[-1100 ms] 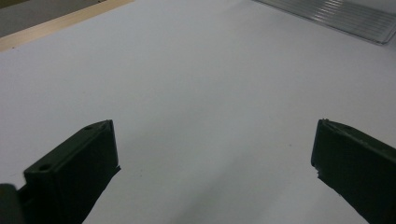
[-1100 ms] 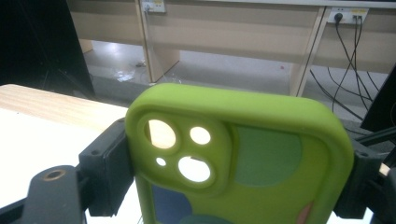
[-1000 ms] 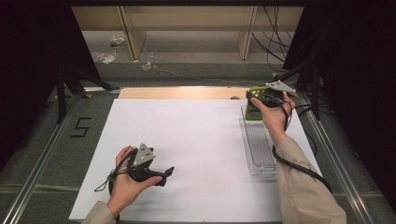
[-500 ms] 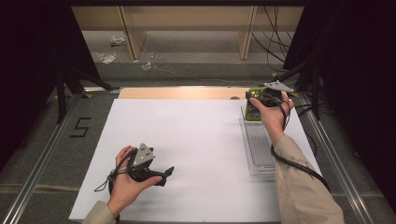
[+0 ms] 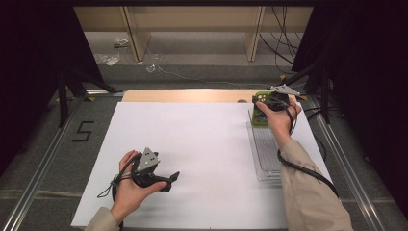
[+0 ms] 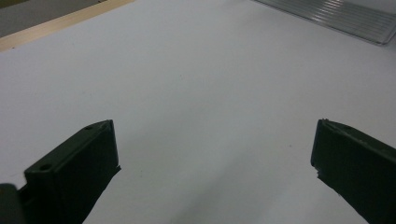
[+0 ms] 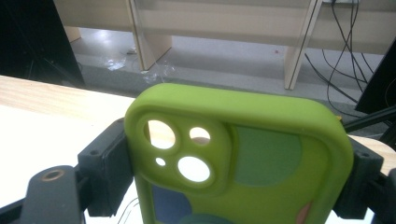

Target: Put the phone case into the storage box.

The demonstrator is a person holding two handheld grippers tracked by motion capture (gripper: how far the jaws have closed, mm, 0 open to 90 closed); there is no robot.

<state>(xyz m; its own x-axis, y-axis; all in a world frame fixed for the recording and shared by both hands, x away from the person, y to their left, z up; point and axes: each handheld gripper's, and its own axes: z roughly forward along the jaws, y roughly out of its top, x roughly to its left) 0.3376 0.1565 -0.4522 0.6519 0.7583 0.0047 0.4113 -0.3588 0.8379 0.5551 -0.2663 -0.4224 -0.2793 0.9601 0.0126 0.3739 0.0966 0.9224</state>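
A lime-green phone case (image 7: 243, 154) with camera cut-outs and coloured patches stands upright between the black jaws of my right gripper (image 7: 233, 175), whose pads press on its two side edges. From above, that right gripper (image 5: 270, 102) holds the phone case (image 5: 260, 114) at the far right of the table, over the far end of a clear ribbed tray (image 5: 266, 156). My left gripper (image 5: 169, 182) rests in the hand near the front left of the white sheet (image 5: 202, 139). Seen along its own jaws, the left gripper (image 6: 212, 154) is open wide with bare sheet between them.
A wooden strip (image 5: 183, 96) borders the sheet's far edge. The tray's corner (image 6: 345, 18) lies ahead of the left gripper. A "5" mark (image 5: 82, 131) lies on the grey surface at left. Cables (image 5: 284, 43) and shelf legs stand behind the table.
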